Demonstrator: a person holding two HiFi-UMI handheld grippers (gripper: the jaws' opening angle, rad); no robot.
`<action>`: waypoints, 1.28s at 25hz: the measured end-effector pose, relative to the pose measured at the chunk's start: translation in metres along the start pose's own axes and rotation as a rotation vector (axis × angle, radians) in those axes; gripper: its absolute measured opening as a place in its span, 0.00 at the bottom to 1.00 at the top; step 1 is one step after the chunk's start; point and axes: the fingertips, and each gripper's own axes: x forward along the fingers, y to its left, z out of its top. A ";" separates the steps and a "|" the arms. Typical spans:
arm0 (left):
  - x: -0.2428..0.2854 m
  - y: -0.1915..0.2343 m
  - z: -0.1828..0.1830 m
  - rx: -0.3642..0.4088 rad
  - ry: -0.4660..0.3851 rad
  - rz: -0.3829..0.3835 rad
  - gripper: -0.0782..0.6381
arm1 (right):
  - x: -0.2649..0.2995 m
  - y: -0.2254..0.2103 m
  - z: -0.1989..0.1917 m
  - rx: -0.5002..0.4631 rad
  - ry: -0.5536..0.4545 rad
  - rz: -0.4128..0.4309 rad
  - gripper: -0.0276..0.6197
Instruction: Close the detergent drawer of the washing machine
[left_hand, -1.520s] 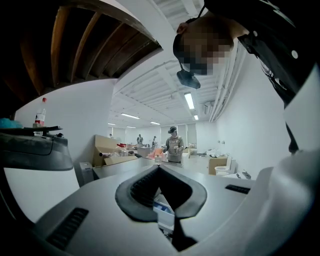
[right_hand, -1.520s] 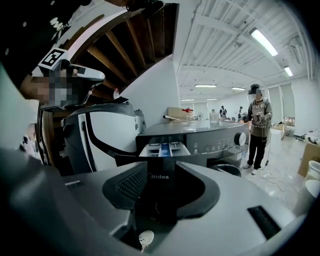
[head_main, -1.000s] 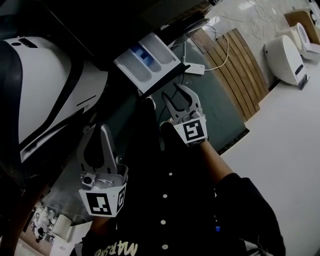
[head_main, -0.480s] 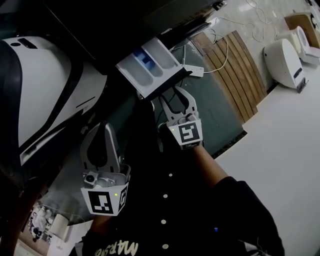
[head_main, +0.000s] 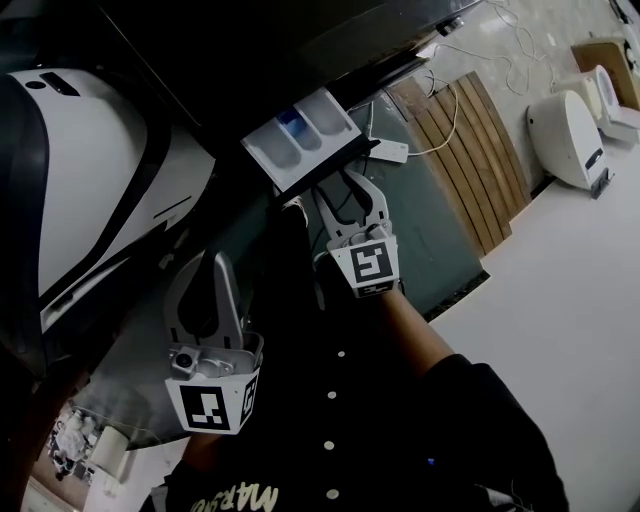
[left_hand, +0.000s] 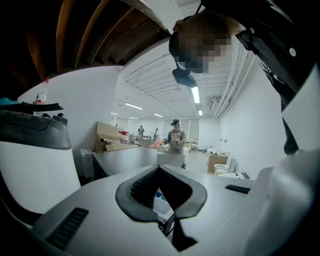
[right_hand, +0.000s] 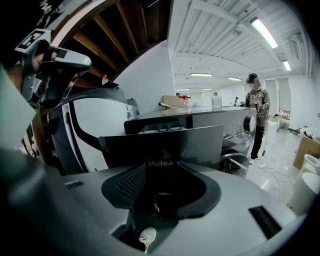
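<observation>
The detergent drawer (head_main: 300, 143) sticks out of the dark washing machine (head_main: 250, 60), its white compartments and blue insert showing. My right gripper (head_main: 352, 182) is open, with its tips right at the drawer's dark front panel. In the right gripper view that panel (right_hand: 200, 142) fills the space just ahead of the right gripper (right_hand: 161, 167), and the brand lettering shows between the tips. Nothing is held. My left gripper (head_main: 205, 262) hangs lower left, away from the drawer. Its tips meet with nothing in them, as the left gripper view (left_hand: 159, 170) also shows.
A large white and black appliance (head_main: 90, 180) stands at the left. Wooden slats (head_main: 470, 150), a white power strip (head_main: 390, 150) with cable and white fixtures (head_main: 565, 125) lie to the right. A person (right_hand: 257, 115) stands beyond the machine.
The drawer has slid partway into the machine, and less of it sticks out. My right gripper has followed it, staying at its front panel. The left gripper has stayed put.
</observation>
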 end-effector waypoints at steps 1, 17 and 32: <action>0.001 0.001 0.000 -0.002 0.000 0.002 0.12 | 0.004 0.000 0.002 0.000 0.000 -0.001 0.33; 0.004 0.025 0.003 -0.010 0.009 0.032 0.12 | 0.048 0.002 0.024 0.001 -0.009 -0.003 0.33; 0.014 0.042 0.002 -0.040 0.018 0.039 0.12 | 0.082 0.004 0.044 -0.004 -0.015 -0.001 0.33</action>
